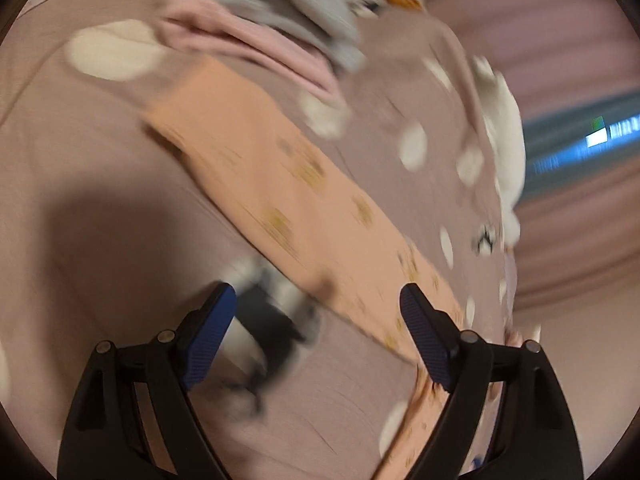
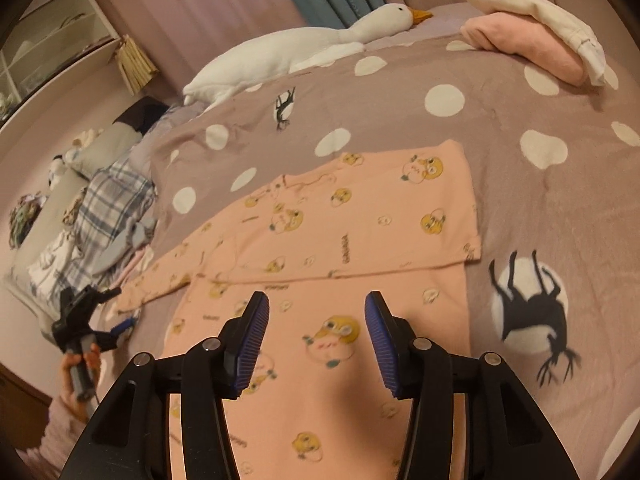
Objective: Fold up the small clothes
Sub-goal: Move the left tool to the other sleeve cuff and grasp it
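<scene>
Right wrist view: our right gripper point(image 2: 316, 344) hovers part-open, empty, over the half-folded peach printed top point(image 2: 360, 216); left gripper point(image 2: 106, 316) wide, empty, off the duvet's point(image 2: 520, 208) left edge. Next: grasp the trailing sleeve point(image 2: 160, 280), we judge.

Dim warm indoor light, heavy motion blur in left view, fisheye-bent dark edges.

The left wrist view was smeared with blur — the heap of clothes point(image 1: 280, 20) ran past the top edge, its pieces indistinct.
</scene>
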Available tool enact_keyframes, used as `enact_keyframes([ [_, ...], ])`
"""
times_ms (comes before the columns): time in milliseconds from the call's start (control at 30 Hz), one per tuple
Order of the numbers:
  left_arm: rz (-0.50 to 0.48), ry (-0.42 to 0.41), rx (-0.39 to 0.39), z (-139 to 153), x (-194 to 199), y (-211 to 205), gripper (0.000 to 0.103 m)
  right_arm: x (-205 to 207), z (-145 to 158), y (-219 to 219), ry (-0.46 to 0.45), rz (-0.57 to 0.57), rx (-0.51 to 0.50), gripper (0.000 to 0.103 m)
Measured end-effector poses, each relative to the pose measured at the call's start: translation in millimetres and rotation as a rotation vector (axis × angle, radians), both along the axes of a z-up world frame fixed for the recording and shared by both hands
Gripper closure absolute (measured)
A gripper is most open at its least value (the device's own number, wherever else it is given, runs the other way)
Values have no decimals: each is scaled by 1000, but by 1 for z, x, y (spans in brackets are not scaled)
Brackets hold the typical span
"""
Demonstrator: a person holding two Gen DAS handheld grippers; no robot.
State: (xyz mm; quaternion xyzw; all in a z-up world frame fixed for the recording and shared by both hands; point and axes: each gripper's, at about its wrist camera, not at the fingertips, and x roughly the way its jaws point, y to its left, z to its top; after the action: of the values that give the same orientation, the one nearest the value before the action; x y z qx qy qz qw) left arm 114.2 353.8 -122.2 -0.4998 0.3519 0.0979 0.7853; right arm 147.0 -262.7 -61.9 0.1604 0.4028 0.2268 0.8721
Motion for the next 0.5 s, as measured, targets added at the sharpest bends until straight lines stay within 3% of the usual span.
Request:
enact_keyframes([
  [133, 61, -49, -74, -7, 5, 27, 19, -8, -2, 7, 6, -6, -10, 53],
  [267, 86, -63, -60, -5, 20, 39, 19, -15, -5, 13, 20, -8, -9, 53],
  [367, 127, -47, -34, -3, 25, 49, 28, -19, -8, 16, 30, -11, -33, 53],
  [467, 159, 15, 23, -2, 27, 55, 68, -22, -9, 19, 33, -14, -58, 53],
  [500, 157, 45, 24, -4, 29, 56, 89, -22, -9, 19, 33, -14, -61, 53],
])
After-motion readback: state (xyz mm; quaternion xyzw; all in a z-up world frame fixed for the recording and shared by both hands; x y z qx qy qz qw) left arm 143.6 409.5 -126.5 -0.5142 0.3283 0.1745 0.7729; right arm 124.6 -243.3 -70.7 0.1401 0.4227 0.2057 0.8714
